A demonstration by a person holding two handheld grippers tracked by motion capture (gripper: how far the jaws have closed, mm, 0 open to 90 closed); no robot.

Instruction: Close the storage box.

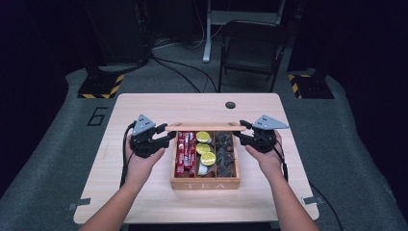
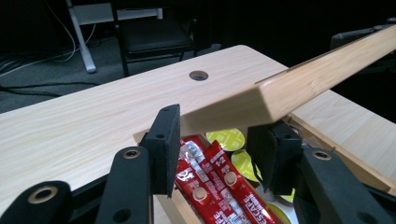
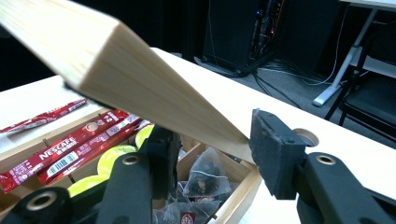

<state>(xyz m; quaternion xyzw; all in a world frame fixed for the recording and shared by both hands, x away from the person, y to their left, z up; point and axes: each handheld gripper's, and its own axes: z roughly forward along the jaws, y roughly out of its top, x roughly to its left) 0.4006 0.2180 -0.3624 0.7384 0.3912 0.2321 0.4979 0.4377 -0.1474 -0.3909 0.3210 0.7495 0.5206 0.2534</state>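
At frame centre, left claw (image 1: 166,139) and right claw (image 1: 239,137) each pinch an end of the wooden lid (image 1: 205,127) raised above the tea box (image 1: 205,183).

"TEA" stands on the wooden box (image 1: 205,185) front; "NESCAFE" on the red sachets (image 3: 65,151); "6" on the floor (image 1: 97,116).

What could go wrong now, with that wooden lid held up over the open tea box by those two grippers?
The lid is held only by its two ends. The left gripper has jaws either side of a corner, and whether they grip firmly is unclear, so that end might slip. A fall would land on the red sachets and yellow pods in the box below.
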